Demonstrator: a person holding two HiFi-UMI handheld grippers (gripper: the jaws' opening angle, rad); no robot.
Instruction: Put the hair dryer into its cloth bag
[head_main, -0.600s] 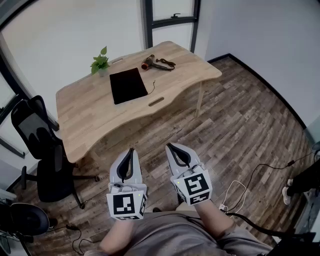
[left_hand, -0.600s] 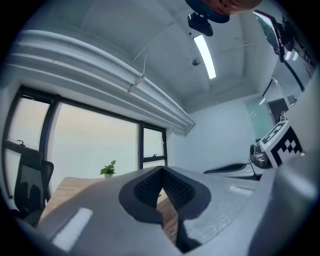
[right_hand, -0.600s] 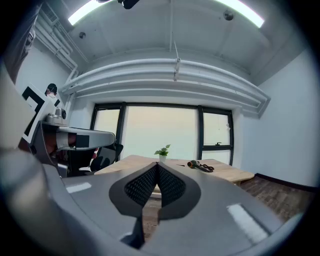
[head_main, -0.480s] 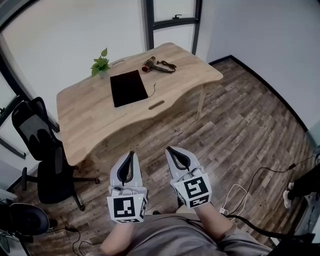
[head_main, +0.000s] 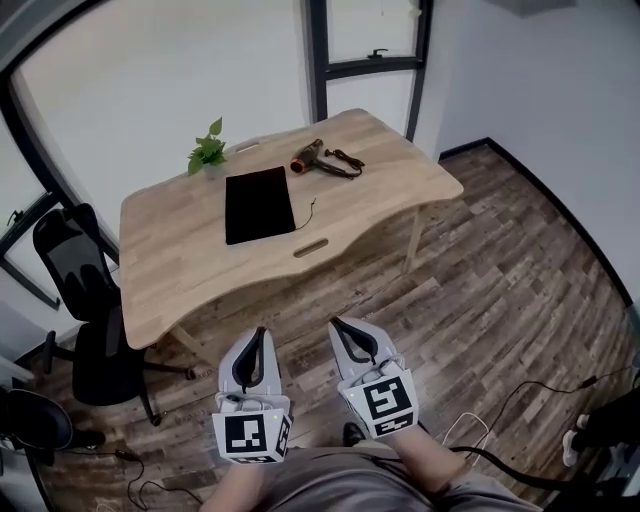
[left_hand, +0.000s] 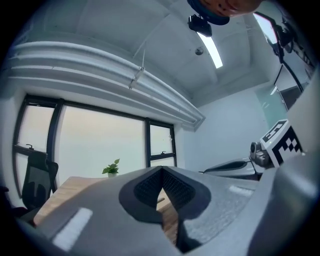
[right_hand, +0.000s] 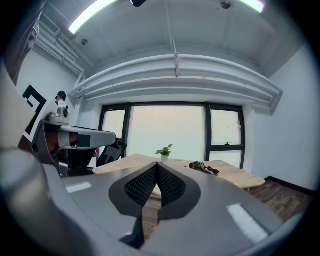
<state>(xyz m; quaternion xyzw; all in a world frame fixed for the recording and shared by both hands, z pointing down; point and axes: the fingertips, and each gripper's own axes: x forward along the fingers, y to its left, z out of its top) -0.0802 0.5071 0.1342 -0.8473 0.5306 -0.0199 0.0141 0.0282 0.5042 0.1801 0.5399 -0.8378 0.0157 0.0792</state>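
Far ahead of the left claw (head_main: 262, 330) and right claw (head_main: 337, 323), both shut and empty, the dryer (head_main: 307, 160) lies near the bag (head_main: 259, 204); reaching them likely comes next.

- No words, brands or numbers can be read anywhere.
- Only black-and-white square markers show, on the cubes of the left gripper (head_main: 261, 335) and right gripper (head_main: 338, 325), lower centre.
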